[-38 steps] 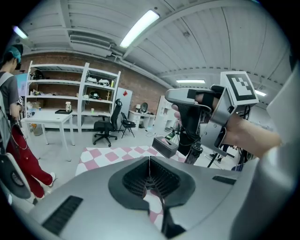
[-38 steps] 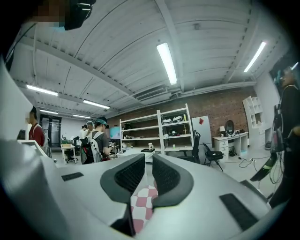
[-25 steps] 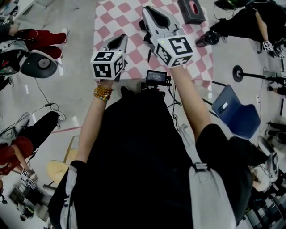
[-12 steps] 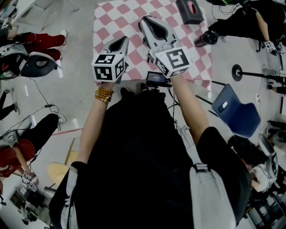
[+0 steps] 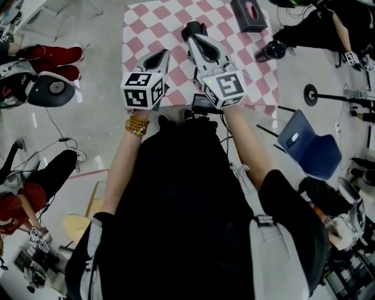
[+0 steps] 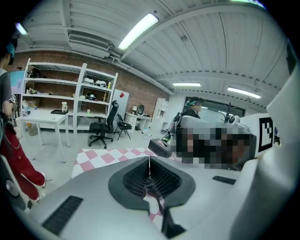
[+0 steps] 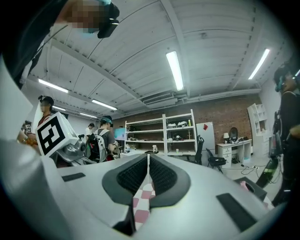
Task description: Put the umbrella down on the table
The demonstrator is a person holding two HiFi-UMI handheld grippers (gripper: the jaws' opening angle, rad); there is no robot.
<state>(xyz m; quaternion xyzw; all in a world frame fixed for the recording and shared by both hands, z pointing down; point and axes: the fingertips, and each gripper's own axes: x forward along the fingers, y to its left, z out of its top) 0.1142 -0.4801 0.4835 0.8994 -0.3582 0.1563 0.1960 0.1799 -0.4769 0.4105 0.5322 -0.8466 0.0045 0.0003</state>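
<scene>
My left gripper [image 5: 157,54] hangs over the near edge of the table with the pink-and-white checked cloth [image 5: 152,23]. Its jaws are shut with nothing between them; in the left gripper view they meet at my left gripper [image 6: 149,161]. My right gripper [image 5: 193,29] reaches further over the cloth, pointing level, also shut and empty, and its jaws likewise meet at my right gripper [image 7: 148,159] in the right gripper view. I see no umbrella in any view.
A dark tissue box [image 5: 249,13] stands at the table's far right corner. A small black screen [image 5: 205,102] sits at the table's near edge. A blue chair [image 5: 309,145] stands to the right. People sit on the floor left and far right.
My right gripper has sunk toward the table, its marker cube looking smaller and nearer my body. The left gripper has stayed where it was.
</scene>
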